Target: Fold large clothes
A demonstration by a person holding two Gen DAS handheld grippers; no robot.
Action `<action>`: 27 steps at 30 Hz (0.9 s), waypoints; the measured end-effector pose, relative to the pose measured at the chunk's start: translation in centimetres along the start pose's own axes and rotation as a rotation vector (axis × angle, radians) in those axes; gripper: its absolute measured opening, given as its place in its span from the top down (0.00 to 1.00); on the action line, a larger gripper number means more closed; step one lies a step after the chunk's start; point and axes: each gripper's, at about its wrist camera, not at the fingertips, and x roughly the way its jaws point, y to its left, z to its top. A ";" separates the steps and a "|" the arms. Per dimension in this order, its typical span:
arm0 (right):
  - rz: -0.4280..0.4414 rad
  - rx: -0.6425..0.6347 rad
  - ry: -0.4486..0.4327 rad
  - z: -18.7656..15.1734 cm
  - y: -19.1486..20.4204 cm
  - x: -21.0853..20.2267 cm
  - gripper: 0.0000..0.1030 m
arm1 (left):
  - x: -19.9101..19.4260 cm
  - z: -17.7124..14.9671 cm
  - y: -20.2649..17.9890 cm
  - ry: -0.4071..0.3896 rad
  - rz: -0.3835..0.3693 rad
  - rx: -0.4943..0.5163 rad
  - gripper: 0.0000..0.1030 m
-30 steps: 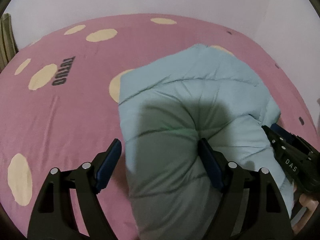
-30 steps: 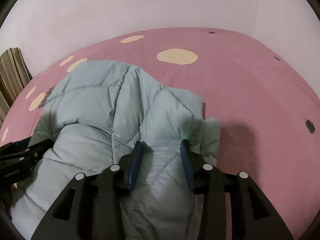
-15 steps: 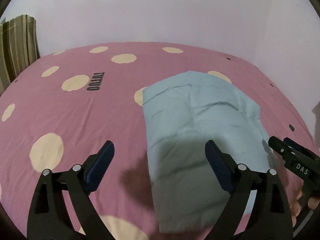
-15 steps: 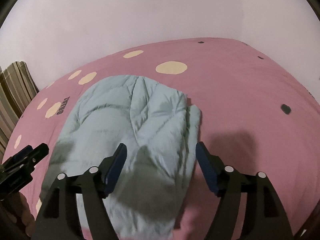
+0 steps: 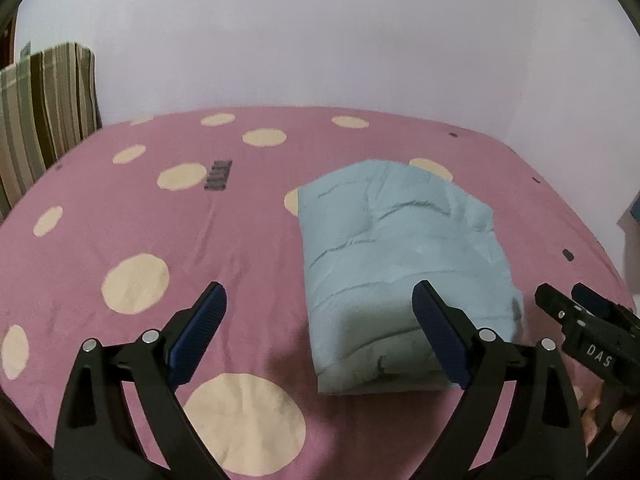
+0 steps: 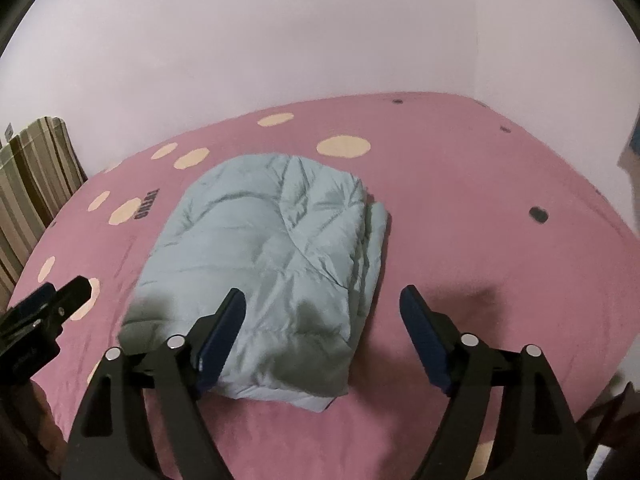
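- Left wrist view: jacket (image 5: 404, 264), pale blue and quilted, lies folded into a thick block on the pink dotted bed (image 5: 120, 220). It sits ahead of the left gripper (image 5: 320, 336) and off to its right side, long axis running away from the camera toward the far wall.
- Left gripper jaws are spread wide and opening further; nothing is between the pads. The right-hand pad overlaps the jacket's near right corner in this view, but whether it touches the cloth I cannot tell; the left-hand pad hangs over bare sheet.
- Right gripper (image 5: 580, 312) shows at the right edge, beside the jacket's near right corner; fingers of the person's hand (image 5: 592, 408) sit under it.
- Striped cushion (image 5: 44, 112) stands at the far left by the wall, well apart from the jacket.
- Right wrist view: jacket (image 6: 272, 264) lies ahead and to the left of the right gripper (image 6: 324, 336), long axis again running away. Layered edges stack along its right side.
- Right gripper jaws are spread and opening; nothing pinched. Left-hand pad overlaps the near edge of the jacket, right-hand pad is over bare bed (image 6: 480, 208).
- Left gripper (image 6: 48, 312) pokes in at the left edge, just beside the jacket's near left corner.
- Judgement: both grippers tilt downward and flank the near short edge, about equally near. The fold looks finished or nearly so; any further fold would start from that near edge.
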 end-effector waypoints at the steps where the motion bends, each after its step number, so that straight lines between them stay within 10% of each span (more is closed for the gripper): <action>1: -0.005 -0.009 -0.013 0.1 0.1 -0.5 0.23 | -0.5 0.2 -0.2 -0.009 0.004 0.003 0.06; 27: -0.024 -0.039 -0.091 -0.4 1.6 -4.3 0.18 | -5.5 0.4 -1.1 -0.082 0.007 0.009 0.04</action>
